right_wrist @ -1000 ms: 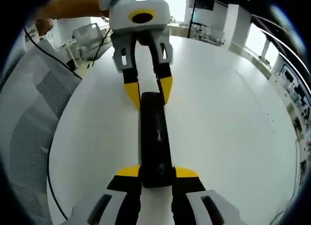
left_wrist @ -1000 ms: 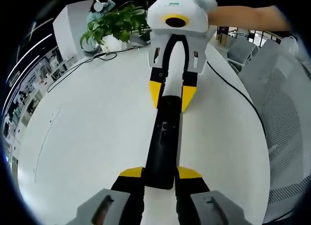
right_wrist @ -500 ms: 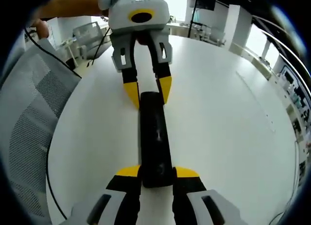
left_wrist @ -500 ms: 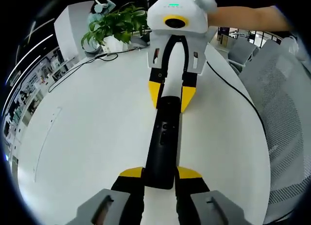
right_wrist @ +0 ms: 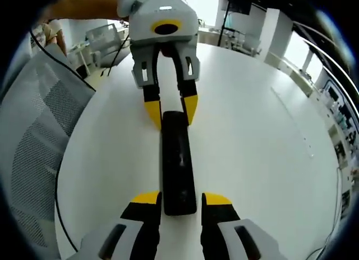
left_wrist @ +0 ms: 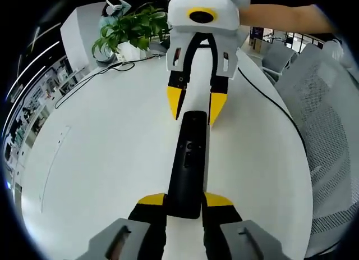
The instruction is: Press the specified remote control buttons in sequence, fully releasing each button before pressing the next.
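Behind right gripper (left_wrist: 195, 108), potted plant (left_wrist: 130, 28); remote (left_wrist: 188, 164) between.

You work at a white round table (left_wrist: 101, 142). A potted plant (left_wrist: 132, 30) stands at its far edge, a mesh chair (right_wrist: 33, 136) alongside; bright windows, possibly, beyond.

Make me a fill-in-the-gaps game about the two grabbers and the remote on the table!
1. The remote between the two grippers is ___ in colour.
2. The table under it is ___.
3. The left gripper is ___ on the remote, while the right gripper has its jaws apart beside the other end.
4. At the table's far edge in the left gripper view stands a leafy green ___.
Missing words: black, white, shut, plant.
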Tool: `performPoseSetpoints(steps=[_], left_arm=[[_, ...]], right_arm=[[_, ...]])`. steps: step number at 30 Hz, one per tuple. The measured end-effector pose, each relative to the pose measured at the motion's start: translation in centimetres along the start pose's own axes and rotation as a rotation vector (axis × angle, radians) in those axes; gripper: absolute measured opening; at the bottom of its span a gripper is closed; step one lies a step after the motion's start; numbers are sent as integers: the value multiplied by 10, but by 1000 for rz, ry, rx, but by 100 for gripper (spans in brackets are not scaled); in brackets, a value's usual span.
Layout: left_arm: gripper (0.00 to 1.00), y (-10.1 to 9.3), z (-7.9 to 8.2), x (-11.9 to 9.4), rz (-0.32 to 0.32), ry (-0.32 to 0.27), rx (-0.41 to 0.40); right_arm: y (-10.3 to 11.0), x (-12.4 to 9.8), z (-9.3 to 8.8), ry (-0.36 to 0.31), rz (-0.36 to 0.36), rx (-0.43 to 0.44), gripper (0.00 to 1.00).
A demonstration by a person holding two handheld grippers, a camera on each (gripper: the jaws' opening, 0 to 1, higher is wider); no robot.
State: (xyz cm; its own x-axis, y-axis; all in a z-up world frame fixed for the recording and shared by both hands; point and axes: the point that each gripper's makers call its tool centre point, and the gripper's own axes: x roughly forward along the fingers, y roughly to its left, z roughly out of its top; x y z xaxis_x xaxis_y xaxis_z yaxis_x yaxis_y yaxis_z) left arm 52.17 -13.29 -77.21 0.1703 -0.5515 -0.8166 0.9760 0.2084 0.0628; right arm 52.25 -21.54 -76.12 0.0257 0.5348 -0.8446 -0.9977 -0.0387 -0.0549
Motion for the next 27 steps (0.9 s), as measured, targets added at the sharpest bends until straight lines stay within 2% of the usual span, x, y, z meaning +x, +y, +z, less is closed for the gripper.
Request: performPoseSetpoints(steps=[9, 14, 19, 25, 27], left_arm=[[23, 0, 0, 0, -2, 10, 3], [23, -1, 0, 0, -7, 16, 12], [23, -1, 0, 0, -10, 23, 15], [23, -1, 0, 1, -12, 27, 18], [23, -1, 0, 1, -12, 25, 19]], right_arm=[[1, -16, 3, 1, -21, -30, 20], [3, -24, 2, 11, -29, -50, 14], [2, -27, 0, 20, -35, -55, 12], [3, -26, -3, 42, -18, -77, 1], [4, -24, -3, 46, -12, -87, 0]])
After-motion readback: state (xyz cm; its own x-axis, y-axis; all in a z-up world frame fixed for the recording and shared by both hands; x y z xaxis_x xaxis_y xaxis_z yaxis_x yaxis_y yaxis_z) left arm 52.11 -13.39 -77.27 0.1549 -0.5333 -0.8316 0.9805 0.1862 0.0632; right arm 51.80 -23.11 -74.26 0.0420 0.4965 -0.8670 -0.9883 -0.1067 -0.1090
